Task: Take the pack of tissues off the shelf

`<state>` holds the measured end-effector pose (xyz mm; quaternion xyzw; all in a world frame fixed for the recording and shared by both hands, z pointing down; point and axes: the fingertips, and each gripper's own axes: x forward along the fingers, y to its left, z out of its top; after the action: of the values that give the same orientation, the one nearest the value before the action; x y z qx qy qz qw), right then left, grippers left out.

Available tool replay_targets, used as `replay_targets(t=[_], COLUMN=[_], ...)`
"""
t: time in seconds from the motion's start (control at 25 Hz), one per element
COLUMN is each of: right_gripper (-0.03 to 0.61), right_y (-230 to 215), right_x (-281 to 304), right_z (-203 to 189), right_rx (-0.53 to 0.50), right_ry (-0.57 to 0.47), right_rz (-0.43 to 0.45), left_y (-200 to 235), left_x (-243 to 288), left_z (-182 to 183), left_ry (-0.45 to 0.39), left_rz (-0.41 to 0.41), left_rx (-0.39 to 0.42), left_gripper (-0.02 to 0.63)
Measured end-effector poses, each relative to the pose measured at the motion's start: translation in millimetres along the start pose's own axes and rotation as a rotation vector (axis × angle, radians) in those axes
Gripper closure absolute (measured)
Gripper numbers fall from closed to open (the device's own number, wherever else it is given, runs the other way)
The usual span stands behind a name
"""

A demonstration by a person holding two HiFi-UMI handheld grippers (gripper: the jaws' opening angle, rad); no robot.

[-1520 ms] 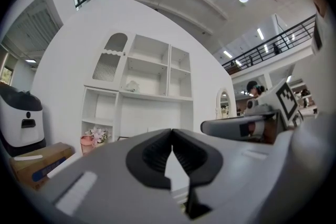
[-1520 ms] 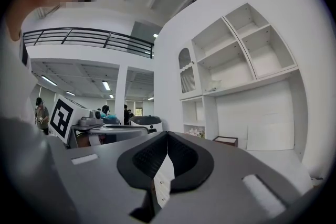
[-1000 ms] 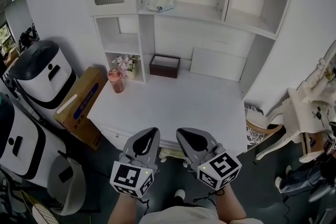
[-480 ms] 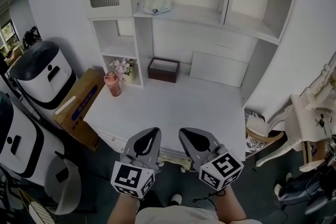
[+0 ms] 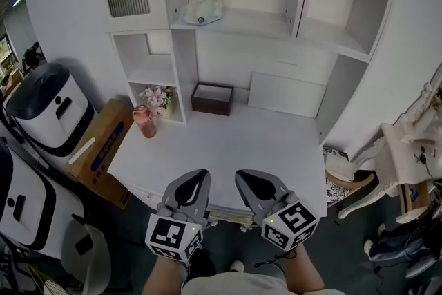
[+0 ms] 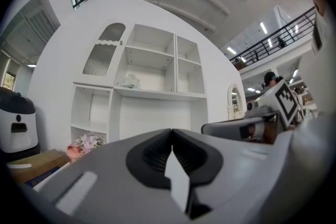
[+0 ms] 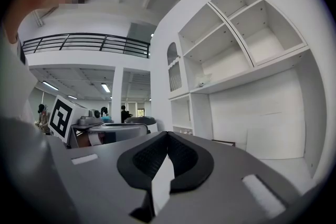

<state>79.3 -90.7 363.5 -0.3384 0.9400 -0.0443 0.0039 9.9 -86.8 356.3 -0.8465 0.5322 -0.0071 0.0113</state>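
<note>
A white pack of tissues [image 5: 202,11] lies on the middle shelf of a white shelf unit [image 5: 304,31], far above the desk; it shows small in the left gripper view [image 6: 128,81] too. Both grippers hang low in front of the desk's near edge, well short of the shelf. My left gripper [image 5: 200,175] is shut with nothing between its jaws [image 6: 171,132]. My right gripper [image 5: 241,175] sits beside it, jaws together and empty [image 7: 167,135].
On the white desk [image 5: 228,141] stand a dark brown box [image 5: 213,97], a pink bottle [image 5: 143,124] and flowers [image 5: 156,97]. Left are white bins [image 5: 45,109] and a cardboard box [image 5: 101,148]. A white chair [image 5: 394,155] stands right.
The view has shifted slightly: the shelf and desk appear a little nearer and lower in frame. Both grippers stay shut and side by side.
</note>
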Motion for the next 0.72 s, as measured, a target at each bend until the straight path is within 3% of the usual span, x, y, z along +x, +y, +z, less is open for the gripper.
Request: replay_targets(t=[0.72], right_gripper=[0.575], right_y=[-22.0], right_x=[95.6], right_z=[0.0], right_rx=[0.028], right_ry=[0.008], right_rz=[-0.130], left_y=[92.2], left_x=[51.2], left_z=[-6.8], left_ry=[0.028], left_rz=[-0.124], left_rx=[-0.009], left_gripper=[0.612])
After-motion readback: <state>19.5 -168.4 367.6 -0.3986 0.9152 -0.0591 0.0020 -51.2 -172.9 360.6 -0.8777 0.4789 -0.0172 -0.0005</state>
